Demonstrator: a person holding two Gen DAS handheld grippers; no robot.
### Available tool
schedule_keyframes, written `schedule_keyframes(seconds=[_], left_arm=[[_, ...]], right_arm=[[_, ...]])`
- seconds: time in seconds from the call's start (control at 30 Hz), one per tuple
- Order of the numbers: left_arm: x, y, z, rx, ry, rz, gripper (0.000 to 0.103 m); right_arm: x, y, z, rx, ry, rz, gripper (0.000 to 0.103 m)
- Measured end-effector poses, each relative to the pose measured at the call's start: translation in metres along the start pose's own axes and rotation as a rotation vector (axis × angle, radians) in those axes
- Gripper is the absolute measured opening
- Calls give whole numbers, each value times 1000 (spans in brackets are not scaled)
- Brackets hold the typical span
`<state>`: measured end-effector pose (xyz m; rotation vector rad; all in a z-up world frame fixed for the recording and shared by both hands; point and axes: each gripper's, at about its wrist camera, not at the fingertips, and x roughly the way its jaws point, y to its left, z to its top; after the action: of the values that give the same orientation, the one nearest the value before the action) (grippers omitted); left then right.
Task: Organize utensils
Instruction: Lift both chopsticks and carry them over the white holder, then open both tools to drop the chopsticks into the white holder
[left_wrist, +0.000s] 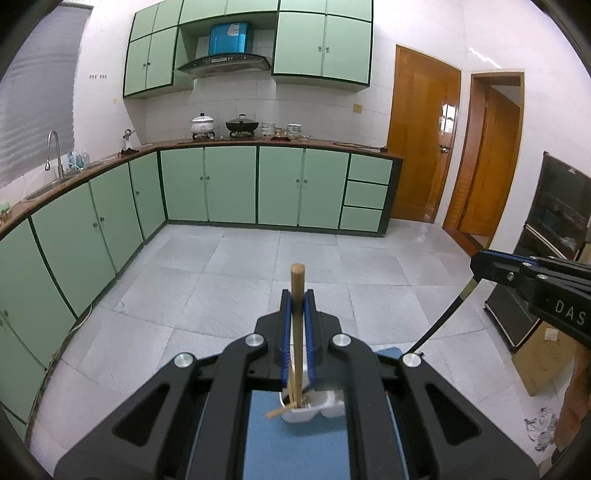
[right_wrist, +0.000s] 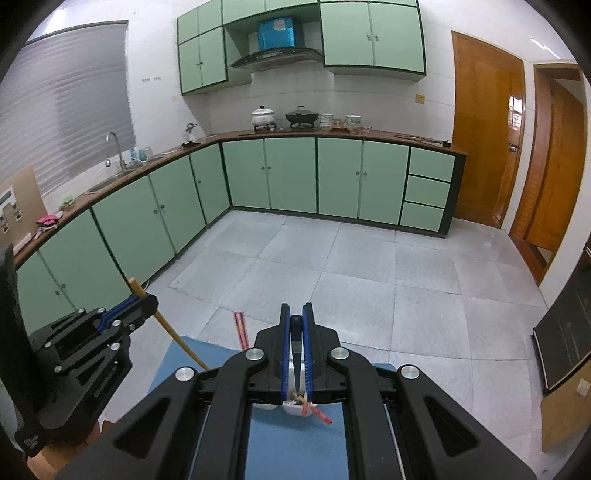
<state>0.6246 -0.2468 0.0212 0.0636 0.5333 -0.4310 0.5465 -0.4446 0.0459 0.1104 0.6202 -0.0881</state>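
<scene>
The left gripper (left_wrist: 298, 306) has its jaws closed on a wooden-handled utensil (left_wrist: 297, 284), whose handle stands upright above the white utensil holder (left_wrist: 314, 408). The right gripper (right_wrist: 296, 321) grips a black-handled utensil (right_wrist: 296, 325) in closed jaws, likewise pointing down toward the holder. Red chopsticks (right_wrist: 240, 328) already stand in the holder, and another stick lies across its rim. The holder sits on a blue mat (left_wrist: 295, 443) on the bench. Judging by this, the sorting is partway: some pieces are stowed, and both held utensils remain unreleased.
</scene>
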Motion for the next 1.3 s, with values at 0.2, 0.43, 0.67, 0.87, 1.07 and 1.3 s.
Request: schedule_keyframes(seconds=[0.2,0.43,0.67,0.87,1.07,1.3], left_arm=[[32,4,-5,-13,-6,-2,6],[80,7,-30,-25,51,-9,6],[108,20,-51,-28,107,10,7],[103,24,-54,-30,105,28,30],[86,28,-54,-25,102,51,48],[47,33,-64,4,105,77,72]], right_arm=[[45,-13,-8,19,29,-12,6],[95,-20,-33,24,94,-11,6],[119,-25,-52,28,142,-8,8],[124,-24,-57,27,147,-19,10],[114,-27,-58,31,140,-21,13],[79,-28,-70,25,100,-29,28]])
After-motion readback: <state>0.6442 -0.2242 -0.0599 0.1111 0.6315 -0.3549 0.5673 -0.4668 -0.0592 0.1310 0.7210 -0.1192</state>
